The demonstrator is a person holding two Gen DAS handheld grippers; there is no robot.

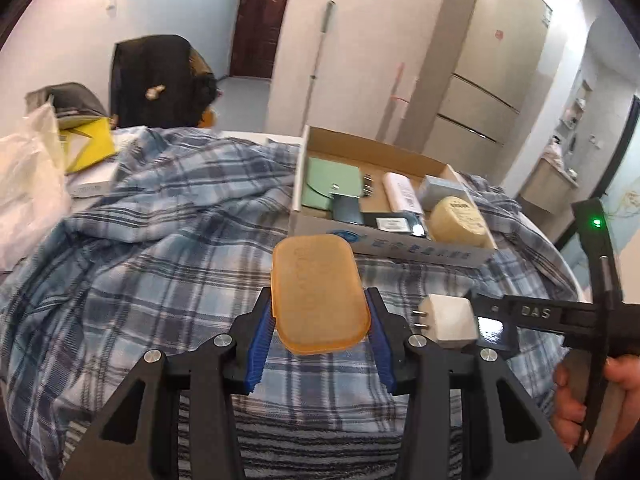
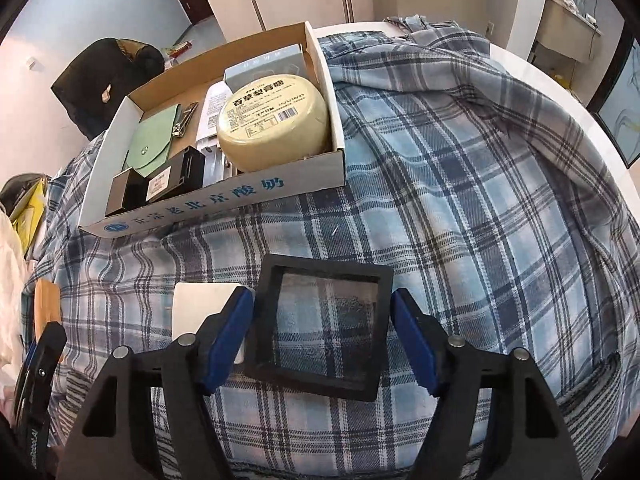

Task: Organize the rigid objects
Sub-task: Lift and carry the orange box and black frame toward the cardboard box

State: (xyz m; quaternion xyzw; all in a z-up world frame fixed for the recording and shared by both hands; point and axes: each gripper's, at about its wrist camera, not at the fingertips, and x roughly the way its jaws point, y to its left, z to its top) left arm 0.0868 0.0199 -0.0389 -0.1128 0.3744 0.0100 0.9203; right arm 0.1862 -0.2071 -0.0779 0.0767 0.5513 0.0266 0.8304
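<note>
My left gripper [image 1: 320, 316] has its blue pads against both long sides of an orange translucent soap-like bar [image 1: 318, 296] over the plaid cloth. A white plug adapter [image 1: 446, 320] lies just to its right. My right gripper [image 2: 322, 320] straddles a black square frame case with a clear window [image 2: 324, 320] on the cloth; the pads [image 2: 230, 332] stand close beside its edges, with a small gap on the right. The cardboard box [image 2: 224, 204] ahead holds a round yellow tin [image 2: 276, 120], a green pouch [image 2: 154, 144], black boxes and other items.
A blue plaid cloth [image 2: 460, 200] covers the round table. A white plastic bag [image 1: 28, 184] and a yellow item [image 1: 90, 146] lie at the far left. A dark chair [image 1: 156, 80] stands behind, and a fridge [image 1: 488, 60] at the right.
</note>
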